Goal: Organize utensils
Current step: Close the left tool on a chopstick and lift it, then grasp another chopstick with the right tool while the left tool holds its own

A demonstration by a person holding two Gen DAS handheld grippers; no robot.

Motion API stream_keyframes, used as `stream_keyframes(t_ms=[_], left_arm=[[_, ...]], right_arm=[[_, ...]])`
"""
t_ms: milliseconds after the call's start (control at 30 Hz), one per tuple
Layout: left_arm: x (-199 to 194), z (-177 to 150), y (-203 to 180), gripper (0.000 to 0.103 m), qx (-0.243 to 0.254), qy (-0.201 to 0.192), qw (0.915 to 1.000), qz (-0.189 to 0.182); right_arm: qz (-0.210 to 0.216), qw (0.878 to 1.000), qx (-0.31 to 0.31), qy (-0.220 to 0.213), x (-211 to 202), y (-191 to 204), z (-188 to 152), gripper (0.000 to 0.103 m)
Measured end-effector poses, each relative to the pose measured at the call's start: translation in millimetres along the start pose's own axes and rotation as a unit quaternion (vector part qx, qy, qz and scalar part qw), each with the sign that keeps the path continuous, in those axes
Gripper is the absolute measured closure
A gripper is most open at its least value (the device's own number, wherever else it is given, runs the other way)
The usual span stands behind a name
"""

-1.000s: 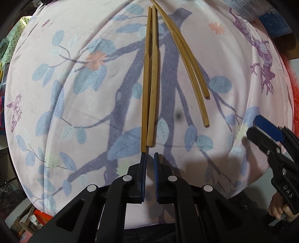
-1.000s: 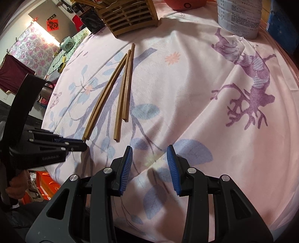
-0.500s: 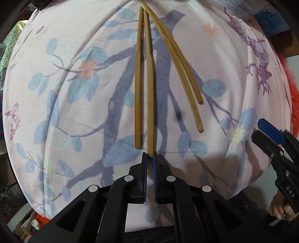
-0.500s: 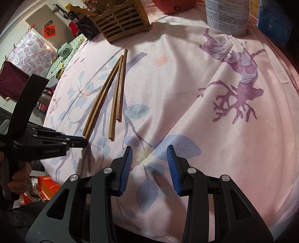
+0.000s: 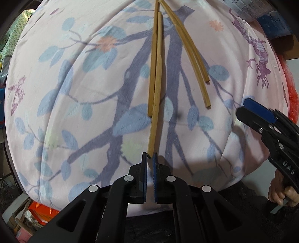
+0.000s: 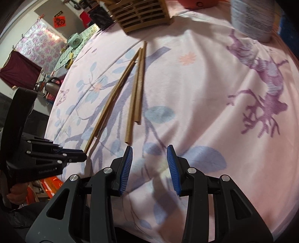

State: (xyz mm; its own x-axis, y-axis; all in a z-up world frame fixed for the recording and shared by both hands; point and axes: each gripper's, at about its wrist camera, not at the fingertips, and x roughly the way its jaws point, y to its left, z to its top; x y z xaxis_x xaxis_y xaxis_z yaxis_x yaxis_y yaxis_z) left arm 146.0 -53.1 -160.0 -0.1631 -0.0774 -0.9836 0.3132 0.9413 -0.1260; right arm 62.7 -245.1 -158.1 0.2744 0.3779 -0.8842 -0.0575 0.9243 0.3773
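Note:
Several wooden chopsticks lie on a pink floral cloth (image 5: 74, 93). My left gripper (image 5: 149, 156) is shut on the near end of one chopstick (image 5: 157, 93), which points away from me. A second chopstick (image 5: 152, 74) lies just left of it. Two more chopsticks (image 5: 194, 61) lie to the right. In the right wrist view my right gripper (image 6: 149, 151) is open and empty, just short of the near ends of a chopstick pair (image 6: 135, 101). The left gripper (image 6: 82, 157) shows there at the left, on the end of the other pair (image 6: 110, 104).
A slatted wooden utensil holder (image 6: 140, 13) stands at the far side of the table. A white printed canister (image 6: 252, 18) stands at the far right, a red object (image 6: 198, 2) between them. The right gripper (image 5: 248, 106) shows at the right in the left wrist view.
My left gripper has closed on the end of one chopstick and drawn it toward me, so it now lies offset from its neighbour. The right gripper has edged closer to the chopsticks.

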Motion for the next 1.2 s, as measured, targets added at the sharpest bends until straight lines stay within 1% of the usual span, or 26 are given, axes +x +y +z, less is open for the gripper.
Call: stream_keyframes(t_ms=[200,367,467,633,733,767,800,833,900,1200], left_arm=[[1,-21,6,0.097,-0.01,-0.004,0.9999,0.003],[-1,-40,20,0.097,-0.025,-0.006,0.9997,0.003],[-3,-46,31,0.097,-0.032,-0.005,0.9995,0.002],[-7,-54,49,0.097,-0.034,-0.002,0.9994,0.001],[-8,-57,54,0.097,-0.03,-0.002,0.9996,-0.001],[-8,-58,55,0.097,-0.028,-0.002,0.9996,-0.001],[-10,-54,51,0.097,-0.027,-0.002,0.9996,-0.002],[-10,-54,52,0.097,-0.026,-0.001,0.9996,-0.003],[-7,-45,46,0.097,-0.026,0.001,0.9997,-0.006],[3,-36,34,0.097,-0.006,0.006,0.9999,-0.013]], right_arm=[[0.009,1.0,-0.023,0.013,13,14,6,0.063],[0.011,0.999,-0.032,0.021,25,20,9,0.063],[0.013,0.999,-0.033,0.024,29,22,10,0.063],[0.005,0.999,-0.041,0.018,32,27,14,0.063],[-0.02,0.998,-0.056,0.015,34,33,14,0.068],[-0.033,0.997,-0.063,0.013,34,35,13,0.076],[-0.043,0.997,-0.069,0.013,36,37,13,0.089],[-0.044,0.996,-0.071,0.014,36,37,12,0.095],[-0.043,0.997,-0.068,0.013,34,35,9,0.096],[-0.051,0.996,-0.076,0.01,5,36,-5,0.096]])
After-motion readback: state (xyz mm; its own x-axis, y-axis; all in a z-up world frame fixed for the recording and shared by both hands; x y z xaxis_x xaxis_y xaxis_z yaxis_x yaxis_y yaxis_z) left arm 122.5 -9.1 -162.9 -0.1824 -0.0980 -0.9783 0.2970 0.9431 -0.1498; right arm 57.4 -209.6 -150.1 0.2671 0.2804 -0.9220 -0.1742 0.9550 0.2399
